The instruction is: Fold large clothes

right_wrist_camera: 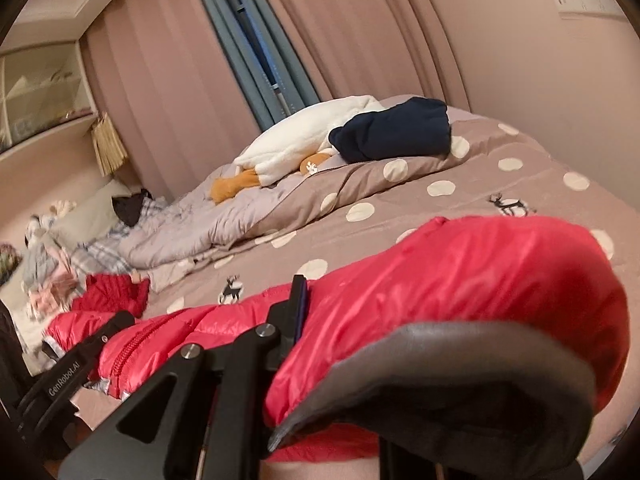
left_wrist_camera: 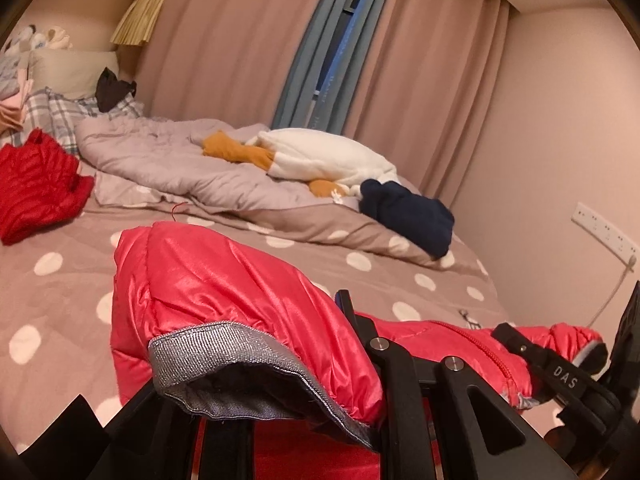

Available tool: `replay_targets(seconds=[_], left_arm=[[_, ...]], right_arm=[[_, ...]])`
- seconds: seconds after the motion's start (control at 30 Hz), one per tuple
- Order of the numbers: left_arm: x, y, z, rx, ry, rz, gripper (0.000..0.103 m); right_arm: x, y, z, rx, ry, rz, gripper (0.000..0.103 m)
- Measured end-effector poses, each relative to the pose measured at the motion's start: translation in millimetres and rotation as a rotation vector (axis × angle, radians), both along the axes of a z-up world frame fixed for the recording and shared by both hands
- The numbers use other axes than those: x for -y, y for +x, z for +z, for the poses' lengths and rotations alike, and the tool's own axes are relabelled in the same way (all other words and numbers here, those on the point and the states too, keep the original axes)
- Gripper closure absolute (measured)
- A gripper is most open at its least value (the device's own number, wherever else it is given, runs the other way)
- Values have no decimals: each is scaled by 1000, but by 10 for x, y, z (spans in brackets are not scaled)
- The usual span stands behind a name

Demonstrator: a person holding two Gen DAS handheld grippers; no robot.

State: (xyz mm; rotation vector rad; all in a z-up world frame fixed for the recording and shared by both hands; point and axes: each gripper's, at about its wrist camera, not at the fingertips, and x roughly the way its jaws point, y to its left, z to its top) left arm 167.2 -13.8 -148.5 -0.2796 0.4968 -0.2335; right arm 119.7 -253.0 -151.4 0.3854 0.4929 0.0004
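Note:
A red puffer jacket (left_wrist_camera: 224, 280) with grey-trimmed cuffs hangs stretched between my two grippers above the bed. In the left wrist view my left gripper (left_wrist_camera: 343, 307) is shut on the jacket; one sleeve with its grey cuff (left_wrist_camera: 216, 344) drapes over it and hides the other finger. To the right, my right gripper (left_wrist_camera: 510, 334) pinches the jacket near the zip. In the right wrist view my right gripper (right_wrist_camera: 300, 296) is shut on the jacket (right_wrist_camera: 460, 272), whose other cuff (right_wrist_camera: 440, 364) droops close to the lens. My left gripper (right_wrist_camera: 120, 320) grips the jacket further left.
The bed (left_wrist_camera: 60, 300) has a taupe cover with white dots. On it lie a rumpled grey duvet (left_wrist_camera: 160, 160), a white plush goose (left_wrist_camera: 320, 156), a folded navy garment (left_wrist_camera: 408, 212) and another red garment (left_wrist_camera: 36, 188). Curtains and a wall stand behind.

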Motion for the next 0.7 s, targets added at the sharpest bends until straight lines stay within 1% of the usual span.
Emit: replay_targets(seconds=[0.07, 0.17, 0.27, 0.4, 0.43, 0.47, 0.53, 0.6, 0.7], left_arm=[[24, 51, -49, -4, 13, 6, 86], [14, 122, -129, -19, 6, 14, 86], [11, 167, -221, -35, 2, 25, 86], [21, 136, -299, -38, 27, 60, 86], [37, 136, -313, -46, 41, 61, 86], [44, 132, -316, -49, 50, 61, 86], [46, 102, -309, -33, 52, 67, 86], [53, 90, -292, -32, 55, 73, 86], [57, 85, -303, -34, 51, 74, 86]], right_arm=[[1, 91, -23, -16, -2, -5, 88], [-18, 162, -74, -32, -21, -6, 88], [1, 252, -157, -60, -5, -15, 87], [-11, 333, -234, -81, 24, -21, 87], [-35, 337, -242, -89, 12, -22, 87], [-81, 336, -238, -97, -30, -23, 86], [-120, 305, -229, -96, -68, -27, 86], [-114, 260, -225, -82, -60, -31, 86], [-96, 251, -235, -89, -51, -32, 85]])
